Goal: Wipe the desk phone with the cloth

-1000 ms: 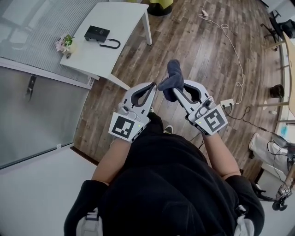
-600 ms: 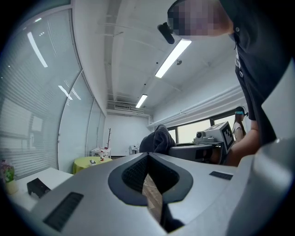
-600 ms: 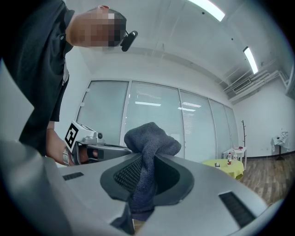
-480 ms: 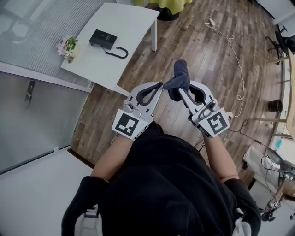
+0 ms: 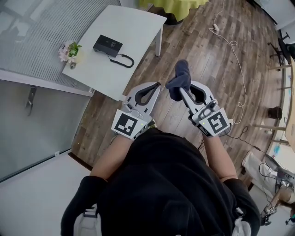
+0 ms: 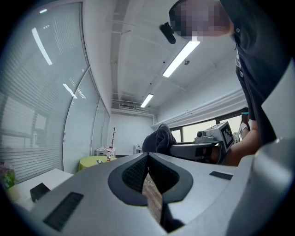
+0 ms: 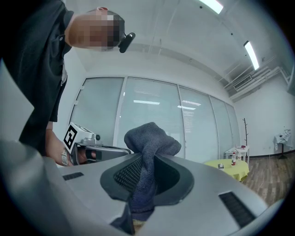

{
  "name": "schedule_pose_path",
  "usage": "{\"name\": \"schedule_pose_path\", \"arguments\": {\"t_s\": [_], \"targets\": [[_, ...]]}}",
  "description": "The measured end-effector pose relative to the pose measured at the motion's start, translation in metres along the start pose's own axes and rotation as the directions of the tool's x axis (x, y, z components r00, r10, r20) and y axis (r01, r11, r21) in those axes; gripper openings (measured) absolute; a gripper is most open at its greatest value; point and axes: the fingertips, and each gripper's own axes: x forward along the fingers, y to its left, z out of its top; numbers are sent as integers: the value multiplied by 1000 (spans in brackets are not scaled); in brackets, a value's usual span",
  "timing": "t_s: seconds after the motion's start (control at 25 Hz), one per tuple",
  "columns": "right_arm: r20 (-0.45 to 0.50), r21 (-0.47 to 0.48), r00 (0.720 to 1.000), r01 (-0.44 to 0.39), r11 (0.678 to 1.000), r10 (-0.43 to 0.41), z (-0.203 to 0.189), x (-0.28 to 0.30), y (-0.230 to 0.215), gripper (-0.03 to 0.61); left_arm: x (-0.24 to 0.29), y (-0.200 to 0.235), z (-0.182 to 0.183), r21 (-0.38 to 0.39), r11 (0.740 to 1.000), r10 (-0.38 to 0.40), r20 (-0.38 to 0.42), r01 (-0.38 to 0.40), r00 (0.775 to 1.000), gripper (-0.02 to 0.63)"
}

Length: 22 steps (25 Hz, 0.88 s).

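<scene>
Sitting near the middle of the white table (image 5: 133, 23), the black desk phone (image 5: 108, 45) lies flat. Its curled cord (image 5: 123, 60) loops toward the table edge closest to the person. A small bunch of flowers (image 5: 68, 50) stands at the table's left end, apart from the phone. Neither gripper touches the table or the phone; both hang clear of the table, over the wooden floor (image 5: 203, 50) that runs along its right side. The right gripper (image 5: 180, 90) is farther from the table, and its jaws are clamped on a dark blue cloth (image 5: 179, 79). In the right gripper view the cloth (image 7: 147, 152) bunches up above the closed tips and trails down between the pads. The left gripper (image 5: 156, 86) is closer to the table's near corner. Its tips are pressed together with nothing between them, and the left gripper view shows only a sliver of floor through the slot behind the tips. Beyond the table's far end is a yellow-green round table (image 5: 184, 4), and a white cable (image 5: 235, 50) snakes across the floor.
</scene>
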Motion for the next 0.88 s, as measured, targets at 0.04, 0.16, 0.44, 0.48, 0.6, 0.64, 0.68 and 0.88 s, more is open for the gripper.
{"name": "schedule_pose_path", "arguments": {"t_s": [0.04,0.16,0.44,0.48,0.6,0.64,0.68,0.88], "targets": [[0,1,1000,-1,1000,1,0,6,-2,78,1,5,0,3,1000,-2,-3,2,1000,11],[-8,-2,1000,1,1000,-1,-2,20,-9,78,5,20,-2,-2,1000,-12,4,12,1000,11],[-14,1,1000,-19,1000,19,-2,43,-34,78,24,51,-6,-22,1000,14,-5,-15,1000,11],[-11,3,1000,-25,1000,25,-2,46,-40,78,28,54,-7,-22,1000,21,-10,-22,1000,11],[-3,14,999,-54,998,55,-6,57,-58,78,43,64,-10,-23,998,50,-10,-50,999,11],[-3,16,998,-69,997,69,-8,61,-64,78,50,68,-10,-23,998,63,-9,-63,998,11],[-1,17,996,-86,996,86,-10,65,-71,78,57,72,-10,-22,997,77,-10,-77,997,11],[8,24,982,-189,982,189,-10,76,-103,78,90,81,-6,-20,986,165,-14,-165,986,11]]}}
